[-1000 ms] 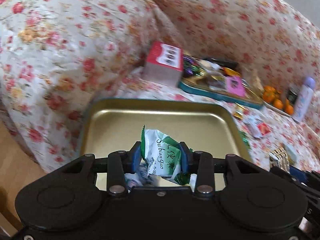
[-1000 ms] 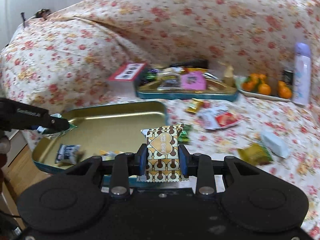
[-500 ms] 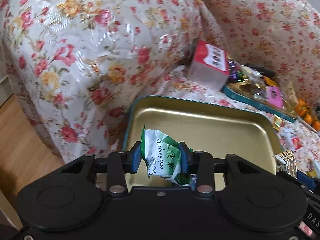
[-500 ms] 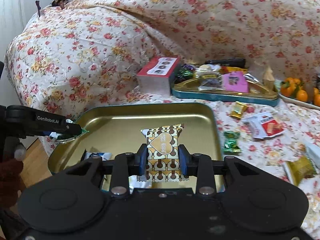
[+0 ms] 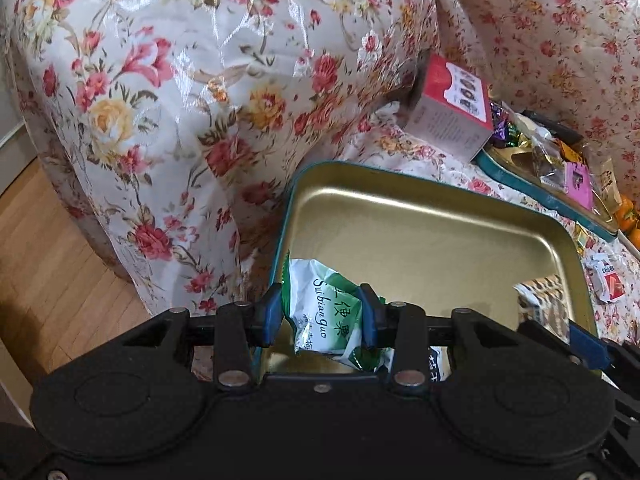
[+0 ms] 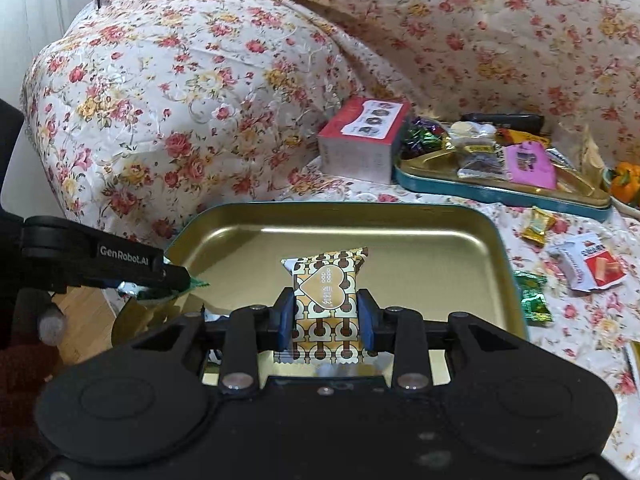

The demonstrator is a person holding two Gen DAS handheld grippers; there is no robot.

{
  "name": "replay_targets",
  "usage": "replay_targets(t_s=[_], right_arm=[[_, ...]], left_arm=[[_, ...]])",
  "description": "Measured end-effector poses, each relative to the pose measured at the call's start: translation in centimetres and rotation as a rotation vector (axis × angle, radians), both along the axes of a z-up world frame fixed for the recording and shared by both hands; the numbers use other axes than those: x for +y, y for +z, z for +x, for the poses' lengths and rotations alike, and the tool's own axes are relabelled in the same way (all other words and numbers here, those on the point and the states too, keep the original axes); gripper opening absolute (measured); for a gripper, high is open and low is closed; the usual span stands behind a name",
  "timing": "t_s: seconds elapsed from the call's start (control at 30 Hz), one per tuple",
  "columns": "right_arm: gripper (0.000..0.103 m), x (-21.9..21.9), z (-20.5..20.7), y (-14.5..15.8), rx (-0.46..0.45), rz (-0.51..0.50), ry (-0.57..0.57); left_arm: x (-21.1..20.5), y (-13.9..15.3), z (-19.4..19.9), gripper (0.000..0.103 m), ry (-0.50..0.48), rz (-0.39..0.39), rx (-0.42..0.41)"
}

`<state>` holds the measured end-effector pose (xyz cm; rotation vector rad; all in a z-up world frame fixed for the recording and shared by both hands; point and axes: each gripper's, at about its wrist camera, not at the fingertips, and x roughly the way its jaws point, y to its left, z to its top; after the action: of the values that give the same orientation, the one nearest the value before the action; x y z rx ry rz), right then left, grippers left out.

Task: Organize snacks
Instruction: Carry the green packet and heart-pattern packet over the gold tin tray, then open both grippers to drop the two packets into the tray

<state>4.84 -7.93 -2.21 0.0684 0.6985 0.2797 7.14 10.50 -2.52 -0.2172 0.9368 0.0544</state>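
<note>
Snacks are what I'm sorting, and I have one in each gripper: the left gripper (image 5: pixel 322 316) pinches a green-and-white packet (image 5: pixel 326 312) over the near left corner of the gold tray (image 5: pixel 420 224), while the right gripper (image 6: pixel 324 320) pinches a gold heart-printed packet (image 6: pixel 324 292) above the tray's near middle. I judge the step to be the drop-off. To do it well I'd lower each packet close to the tray floor, keep the two grippers apart, and spread the jaws only once clear of the rim (the left one sits right by it). Counted: two trays, the far one (image 6: pixel 500 194) already loaded, one red box (image 6: pixel 364 140), and four loose sweets on the floral cover.
</note>
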Motion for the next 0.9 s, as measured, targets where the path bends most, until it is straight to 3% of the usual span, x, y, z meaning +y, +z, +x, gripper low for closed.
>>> replay_targets(t_s=[0.4,0.83,0.9], right_arm=[[0.034,1.2,1.8,-1.3,0.056,0.013,-0.008],[0.036,2.0,3.1,-1.0,0.018,-0.012,-0.041],[0.044,1.9,3.1,-1.0,0.019,-0.005,-0.049]], left_arm=[[0.1,0.8,-0.5,0.048,-0.004,0.003,-0.027],[-0.8,1.0,-0.6,0.048,-0.033,0.009,-0.024],[-0.9,1.1,-0.6,0.048,-0.034,0.011,-0.026]])
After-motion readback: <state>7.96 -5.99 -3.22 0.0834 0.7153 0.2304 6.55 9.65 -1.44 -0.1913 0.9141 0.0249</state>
